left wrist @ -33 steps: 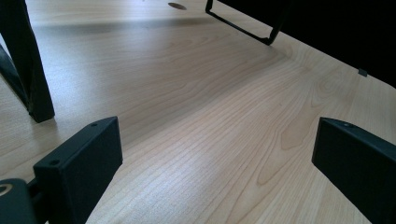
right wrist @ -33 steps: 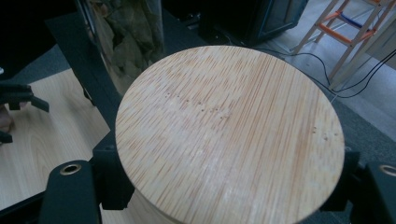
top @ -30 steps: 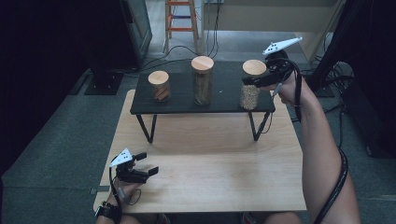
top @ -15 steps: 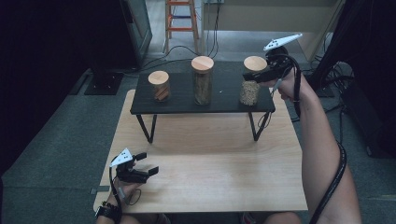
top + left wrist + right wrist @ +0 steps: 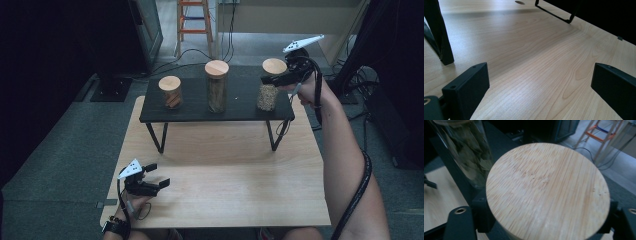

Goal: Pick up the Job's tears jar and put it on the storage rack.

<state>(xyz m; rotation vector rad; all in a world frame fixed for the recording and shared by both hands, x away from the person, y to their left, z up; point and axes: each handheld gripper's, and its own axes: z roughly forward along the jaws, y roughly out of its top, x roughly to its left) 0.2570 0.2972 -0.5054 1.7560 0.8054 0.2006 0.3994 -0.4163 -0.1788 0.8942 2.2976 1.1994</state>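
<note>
Three glass jars stand on a low black shelf (image 5: pixel 200 114): a short left jar (image 5: pixel 171 94), a tall middle jar (image 5: pixel 216 90) with leaves (image 5: pixel 471 152), and a right jar (image 5: pixel 267 97) of grain. My right gripper (image 5: pixel 274 76) (image 5: pixel 546 220) has its pads against both sides of that jar's round wooden lid (image 5: pixel 274 66) (image 5: pixel 547 190). Its jaws have just been opening slightly, with the lid still between them. The lid sits a little above the jar's rim. My left gripper (image 5: pixel 158 175) (image 5: pixel 539 87) rests open on the wooden table (image 5: pixel 225 195) at the front left, with nothing between its jaws.
The shelf's black wire legs (image 5: pixel 156 137) (image 5: pixel 439 37) stand on the table ahead of the left gripper. An orange ladder (image 5: pixel 194 20) and cables (image 5: pixel 200 52) are on the floor behind. Dark equipment stands at both sides of the table.
The right gripper has risen slightly with the wooden lid, which now sits higher over the right jar. The left gripper has not moved.
</note>
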